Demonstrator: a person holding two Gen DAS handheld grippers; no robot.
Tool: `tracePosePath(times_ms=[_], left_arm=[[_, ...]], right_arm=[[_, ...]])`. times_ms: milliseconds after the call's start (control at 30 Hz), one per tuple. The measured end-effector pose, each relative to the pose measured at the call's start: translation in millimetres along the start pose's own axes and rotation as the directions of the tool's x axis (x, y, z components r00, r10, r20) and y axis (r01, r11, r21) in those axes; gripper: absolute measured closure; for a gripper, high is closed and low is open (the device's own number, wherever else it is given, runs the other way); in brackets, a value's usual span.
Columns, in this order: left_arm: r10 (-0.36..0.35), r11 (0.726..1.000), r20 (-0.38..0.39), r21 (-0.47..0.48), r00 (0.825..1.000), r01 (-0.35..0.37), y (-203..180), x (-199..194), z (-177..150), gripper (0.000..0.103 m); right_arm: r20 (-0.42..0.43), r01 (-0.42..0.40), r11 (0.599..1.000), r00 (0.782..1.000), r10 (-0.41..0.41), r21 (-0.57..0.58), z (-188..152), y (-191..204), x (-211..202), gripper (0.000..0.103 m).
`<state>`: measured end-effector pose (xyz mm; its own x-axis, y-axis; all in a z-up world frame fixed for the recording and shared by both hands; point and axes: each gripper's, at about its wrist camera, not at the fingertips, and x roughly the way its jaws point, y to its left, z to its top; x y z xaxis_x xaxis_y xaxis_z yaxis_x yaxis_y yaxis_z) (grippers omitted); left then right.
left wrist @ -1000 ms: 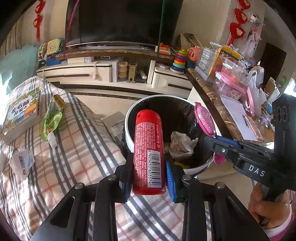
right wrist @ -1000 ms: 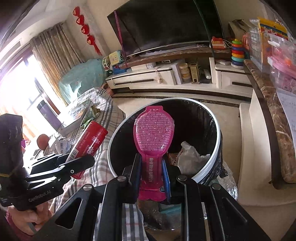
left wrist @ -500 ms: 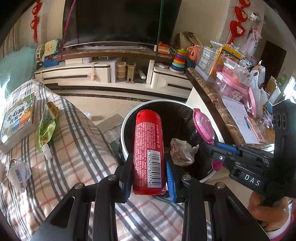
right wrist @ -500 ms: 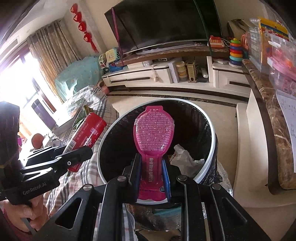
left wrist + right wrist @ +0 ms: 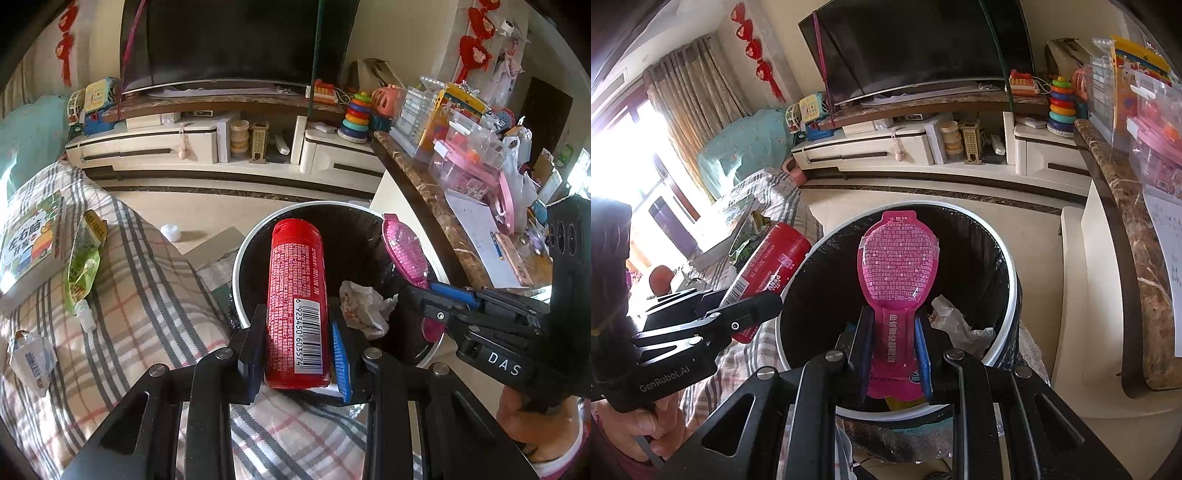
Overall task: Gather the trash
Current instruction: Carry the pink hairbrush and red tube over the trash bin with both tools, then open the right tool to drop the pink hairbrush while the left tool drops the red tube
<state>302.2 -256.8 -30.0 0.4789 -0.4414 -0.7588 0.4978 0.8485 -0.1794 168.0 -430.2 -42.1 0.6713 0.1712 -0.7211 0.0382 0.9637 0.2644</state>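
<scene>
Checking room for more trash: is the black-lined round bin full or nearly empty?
Nearly empty. The black-lined round bin shows only crumpled white paper low inside, its dark liner walls mostly bare.

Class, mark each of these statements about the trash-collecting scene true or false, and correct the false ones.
1. The left gripper holds a red canister. True.
2. The right gripper is empty. False: its jaws clamp a pink spoon-shaped packet.
3. The trash bin is empty. False: crumpled paper lies inside.
4. A green pouch lies on the plaid blanket. True.
5. The bin has a black liner. True.
</scene>
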Motion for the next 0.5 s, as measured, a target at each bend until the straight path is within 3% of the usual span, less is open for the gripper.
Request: tracePosePath(times_ms=[433,467,500], left_arm=[[-0.027,0.999,-0.029,-0.022,0.999,0.026,2,15,7,0.073],[-0.029,0.999,-0.029,-0.024,0.999,0.028,3,14,8,0.070],[-0.033,0.999,-0.029,-0.027,0.999,0.032,4,13,8,0.061]], right_arm=[[-0.019,0.014,1.000,1.000,-0.013,0.016,6,-5,5,0.078],[-0.023,0.010,1.000,1.000,-0.009,0.021,6,-6,6,0.076],[-0.028,0.002,1.000,1.000,-0.001,0.028,6,-7,7,0.067]])
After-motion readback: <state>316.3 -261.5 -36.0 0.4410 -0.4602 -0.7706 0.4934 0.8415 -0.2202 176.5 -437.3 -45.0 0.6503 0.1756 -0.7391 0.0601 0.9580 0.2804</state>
